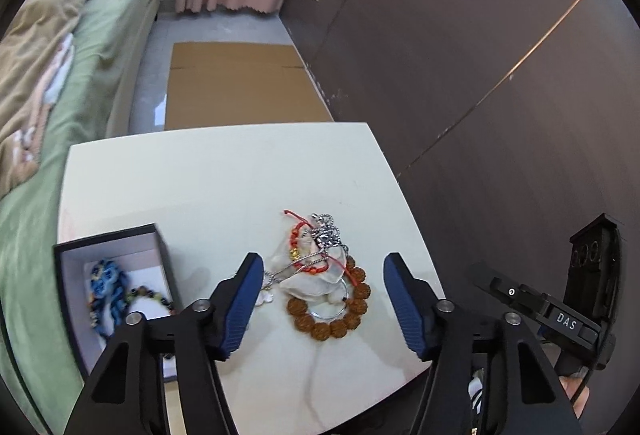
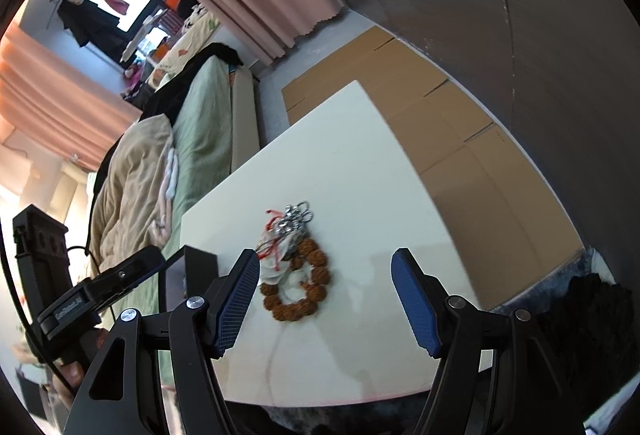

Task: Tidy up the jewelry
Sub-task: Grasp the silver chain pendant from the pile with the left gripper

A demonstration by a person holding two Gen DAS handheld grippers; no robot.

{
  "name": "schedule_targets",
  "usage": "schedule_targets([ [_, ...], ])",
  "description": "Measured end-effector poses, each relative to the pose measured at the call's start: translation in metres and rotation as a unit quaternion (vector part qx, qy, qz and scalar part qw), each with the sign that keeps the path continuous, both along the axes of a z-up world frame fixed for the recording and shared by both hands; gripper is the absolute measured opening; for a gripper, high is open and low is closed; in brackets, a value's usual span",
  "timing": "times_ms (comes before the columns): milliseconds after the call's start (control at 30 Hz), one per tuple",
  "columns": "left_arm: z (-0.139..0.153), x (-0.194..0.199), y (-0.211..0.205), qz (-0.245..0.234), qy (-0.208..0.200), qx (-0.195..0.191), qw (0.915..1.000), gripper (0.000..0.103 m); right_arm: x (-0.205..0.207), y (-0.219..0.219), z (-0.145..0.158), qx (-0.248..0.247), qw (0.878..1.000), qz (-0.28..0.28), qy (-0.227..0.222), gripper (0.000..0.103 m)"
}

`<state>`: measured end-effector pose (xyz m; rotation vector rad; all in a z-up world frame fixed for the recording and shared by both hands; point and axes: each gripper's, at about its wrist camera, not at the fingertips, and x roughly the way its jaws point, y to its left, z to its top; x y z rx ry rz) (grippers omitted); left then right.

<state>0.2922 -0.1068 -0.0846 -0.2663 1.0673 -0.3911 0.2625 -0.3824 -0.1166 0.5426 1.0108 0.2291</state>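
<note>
A jewelry pile lies on the white table (image 1: 224, 187): a brown bead bracelet (image 1: 352, 315), a red cord bracelet (image 1: 304, 235), a silver chain piece (image 1: 326, 233) and a white pouch (image 1: 316, 281). My left gripper (image 1: 324, 301) is open and empty, hovering just in front of the pile. An open dark box (image 1: 108, 239) at the left holds a blue beaded piece (image 1: 106, 285) and a dark bead bracelet (image 1: 154, 295). In the right wrist view my right gripper (image 2: 324, 299) is open and empty, near the brown bead bracelet (image 2: 316, 275). The box (image 2: 198, 267) shows partly behind its left finger.
A bed (image 1: 92, 47) with green sheet and beige blanket runs along the table's left side. A dark wall (image 1: 480, 55) stands to the right. Flat cardboard (image 1: 240, 87) lies on the floor beyond the table. The other gripper's body (image 1: 576, 315) is at the right edge.
</note>
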Motion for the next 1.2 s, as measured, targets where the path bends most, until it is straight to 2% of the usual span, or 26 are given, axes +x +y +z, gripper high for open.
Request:
schedule_targets([
  [333, -0.032, 0.040, -0.038, -0.030, 0.044, 0.019, 0.9984, 0.049, 0.014, -0.017, -0.027, 0.020, 0.999, -0.014, 0.021, 0.069],
  [567, -0.060, 0.059, -0.054, -0.043, 0.075, 0.033, 0.9957, 0.046, 0.021, -0.022, -0.043, 0.028, 0.999, -0.014, 0.031, 0.069],
  [933, -0.090, 0.076, -0.069, -0.044, 0.102, 0.071, 0.9912, 0.044, 0.029, -0.035, -0.055, 0.030, 0.998, -0.029, 0.043, 0.069],
  [967, -0.091, 0.076, -0.070, -0.042, 0.100, 0.077, 0.9911, 0.043, 0.028, -0.035, -0.056, 0.029, 0.998, -0.031, 0.045, 0.069],
  [1000, -0.092, 0.077, -0.071, -0.042, 0.099, 0.086, 0.9904, 0.036, 0.028, -0.035, -0.056, 0.029, 0.998, -0.033, 0.046, 0.069],
  [1033, -0.095, 0.078, -0.071, -0.041, 0.105, 0.094, 0.9892, 0.023, 0.027, -0.035, -0.057, 0.028, 0.998, -0.034, 0.048, 0.069],
  [1100, -0.098, 0.080, -0.068, -0.037, 0.112, 0.082, 0.9896, 0.020, 0.027, -0.035, -0.058, 0.028, 0.998, -0.035, 0.050, 0.069],
  [1200, -0.091, 0.077, -0.064, -0.035, 0.104, 0.085, 0.9903, 0.019, 0.027, -0.035, -0.057, 0.028, 0.998, -0.034, 0.050, 0.069],
])
